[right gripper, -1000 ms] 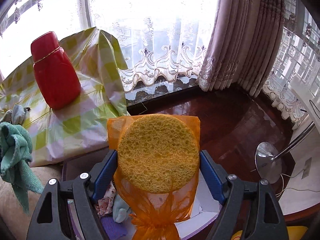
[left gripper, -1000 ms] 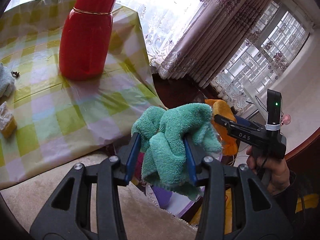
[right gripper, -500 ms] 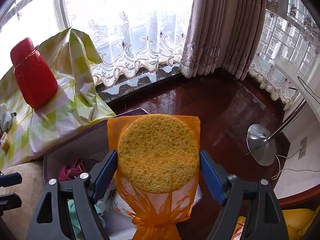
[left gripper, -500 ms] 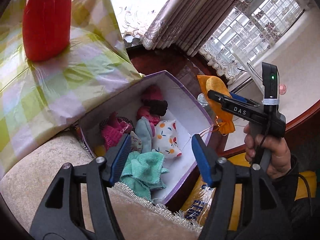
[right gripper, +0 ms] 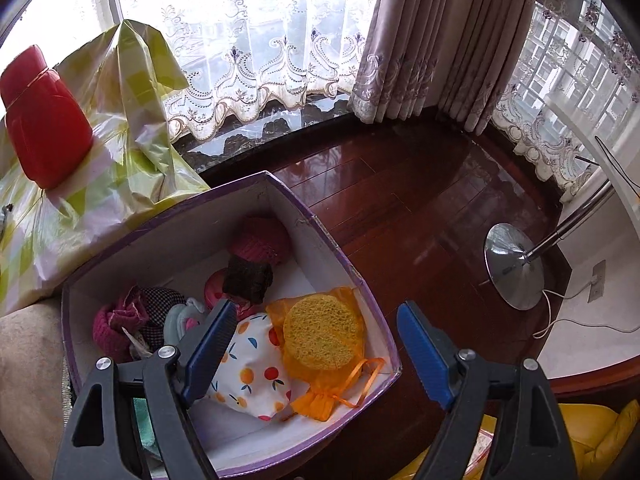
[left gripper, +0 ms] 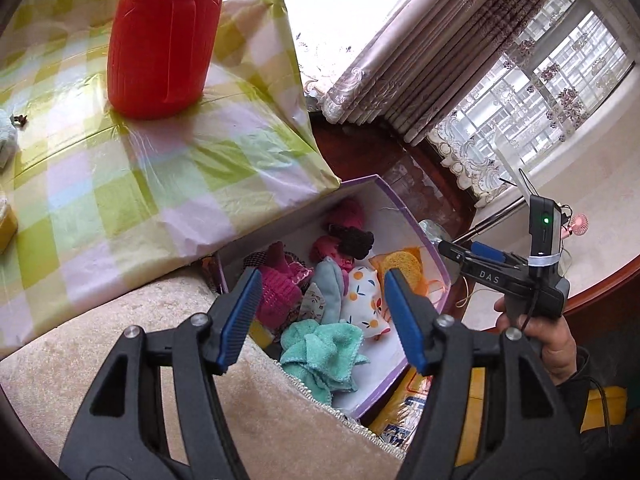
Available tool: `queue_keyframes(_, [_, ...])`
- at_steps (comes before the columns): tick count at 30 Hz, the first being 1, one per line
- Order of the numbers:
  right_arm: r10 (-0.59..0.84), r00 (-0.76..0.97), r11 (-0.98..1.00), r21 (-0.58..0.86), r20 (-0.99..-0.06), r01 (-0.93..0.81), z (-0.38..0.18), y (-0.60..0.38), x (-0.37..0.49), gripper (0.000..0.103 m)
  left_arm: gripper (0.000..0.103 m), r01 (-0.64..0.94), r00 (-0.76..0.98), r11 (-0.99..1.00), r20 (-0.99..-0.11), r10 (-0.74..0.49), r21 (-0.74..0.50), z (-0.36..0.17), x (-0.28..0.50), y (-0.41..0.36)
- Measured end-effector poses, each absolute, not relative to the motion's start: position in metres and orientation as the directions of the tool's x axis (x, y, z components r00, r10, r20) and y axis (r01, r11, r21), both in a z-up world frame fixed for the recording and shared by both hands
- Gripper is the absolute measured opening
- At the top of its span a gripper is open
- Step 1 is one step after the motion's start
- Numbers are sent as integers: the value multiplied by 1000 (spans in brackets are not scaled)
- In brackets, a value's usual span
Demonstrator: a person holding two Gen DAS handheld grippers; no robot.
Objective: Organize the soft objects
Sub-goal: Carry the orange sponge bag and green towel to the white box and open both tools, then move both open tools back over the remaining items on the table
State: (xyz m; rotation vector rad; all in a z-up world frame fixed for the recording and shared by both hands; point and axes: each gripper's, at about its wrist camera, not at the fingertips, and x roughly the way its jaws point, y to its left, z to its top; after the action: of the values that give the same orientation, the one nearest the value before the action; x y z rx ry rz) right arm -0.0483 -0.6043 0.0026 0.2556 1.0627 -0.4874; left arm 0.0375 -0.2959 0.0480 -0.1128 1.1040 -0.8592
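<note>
Inside the purple-rimmed box (right gripper: 352,270), fluffy teal towel (left gripper: 320,350) and round porous sponge (right gripper: 320,332) lie beneath both empty, spread tools.

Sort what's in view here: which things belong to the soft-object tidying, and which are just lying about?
Part of the job:
- box
- teal cloth, in the box
- sponge in its orange bag, in the box
- fruit-print pouch, in the box
- pink knit, in the box
- left claw and right claw, both open and empty

Lying about:
- red bottle
- checked tablecloth
- lamp base
- curtains
</note>
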Motion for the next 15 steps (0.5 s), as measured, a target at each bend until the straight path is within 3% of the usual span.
queue_keyframes(4, [-118, 426, 927, 54, -897, 370, -4, -572, -37, 83, 67, 501, 212, 710, -726, -655, -495, 48, 50, -276])
queue_keyframes(9, [113, 331, 973, 172, -937, 152, -41, -504, -14, 83, 67, 450, 242, 728, -714, -657, -517, 44, 59, -253])
queue_keyframes(15, [169, 175, 981, 183, -970, 69, -95, -459, 0, 83, 67, 415, 255, 732, -703, -664, -541, 40, 65, -237])
